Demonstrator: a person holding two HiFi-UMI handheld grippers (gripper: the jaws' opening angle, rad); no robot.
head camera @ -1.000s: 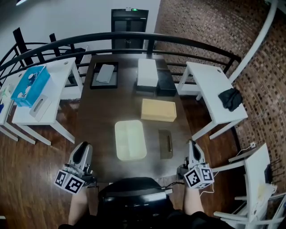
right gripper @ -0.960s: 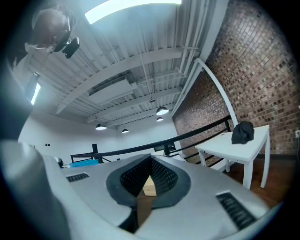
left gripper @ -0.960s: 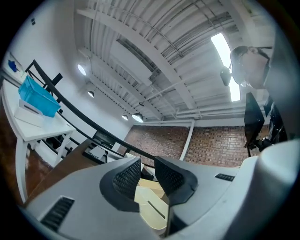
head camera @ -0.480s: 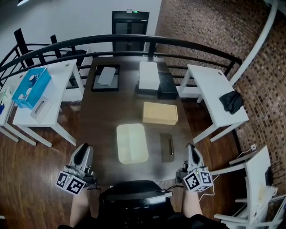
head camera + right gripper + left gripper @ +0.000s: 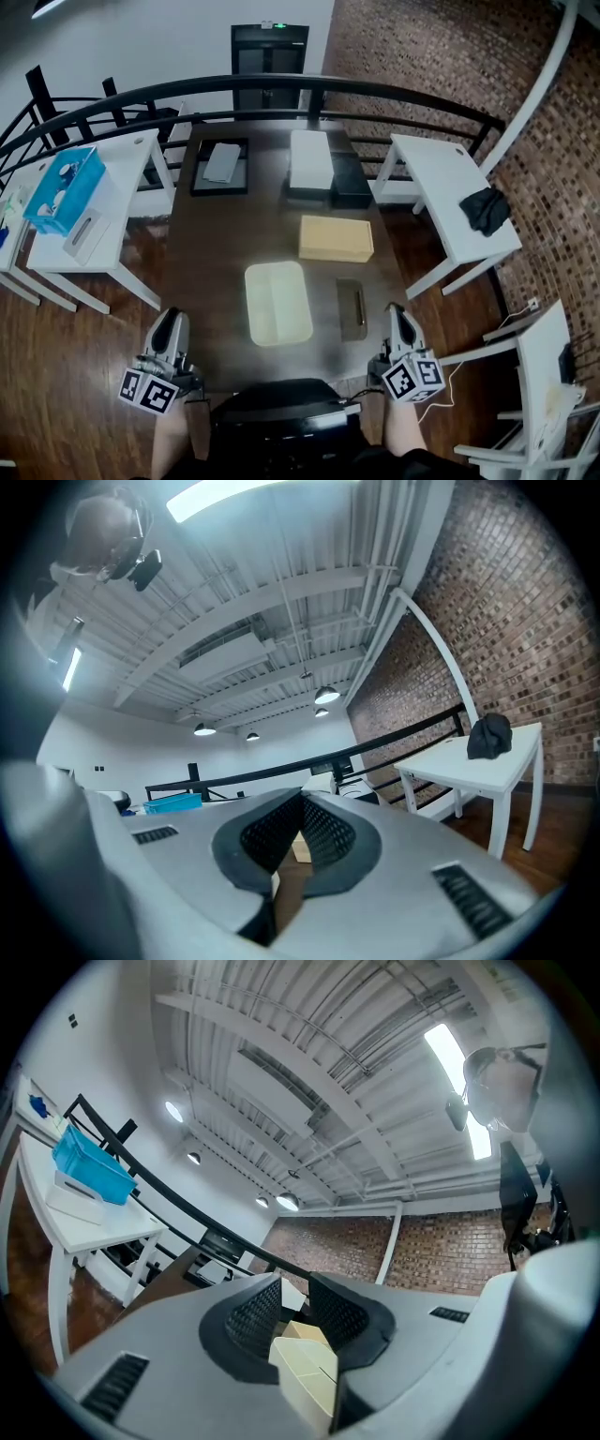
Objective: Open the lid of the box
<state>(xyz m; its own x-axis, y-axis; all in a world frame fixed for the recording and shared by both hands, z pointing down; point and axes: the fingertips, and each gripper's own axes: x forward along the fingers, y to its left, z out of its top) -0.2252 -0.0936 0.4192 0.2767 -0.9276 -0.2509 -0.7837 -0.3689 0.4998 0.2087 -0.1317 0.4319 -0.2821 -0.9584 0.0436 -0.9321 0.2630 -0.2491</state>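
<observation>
**A:** Where's the box rel. to the grippers?

**B:** The cream box (image 5: 278, 303) lies flat on the dark table (image 5: 216, 244), ahead of both grippers and btwn them. It's fwd-right of the left gripper (image 5: 172, 319) and fwd-left of the right gripper (image 5: 397, 317), well apart from each. The lid's on. I'm taking it as the task box since it's the nearest one.

**A:** Jaws?

**B:** Both sets are closed up w/ nothing in them.

**A:** How to do the step well?

**B:** My read is the reach hasn't begun. Spread the jaws before arriving. One gripper should steady the base while the other pinches the lid's lip and lifts slow and level. It looks like light plastic, so the base prob. rides up if not held. I can't see a hinge or latch from here, so check the edge first.

**A:** Count?

**B:**
- Grippers: 2.
- Boxes: 4. Beyond the cream one, further fwd, are a tan box (image 5: 336, 238), a white box (image 5: 310, 157) and a black box (image 5: 350, 178).
- Trays: 2. There's a black tray (image 5: 199, 169) far fwd of the left gripper and a small dark tray (image 5: 343, 321) just fwd-left of the right one.
- Blue bin (image 5: 64, 178): 1, off to the left.
- Dark cloth (image 5: 485, 206): 1, off to the right.
</observation>
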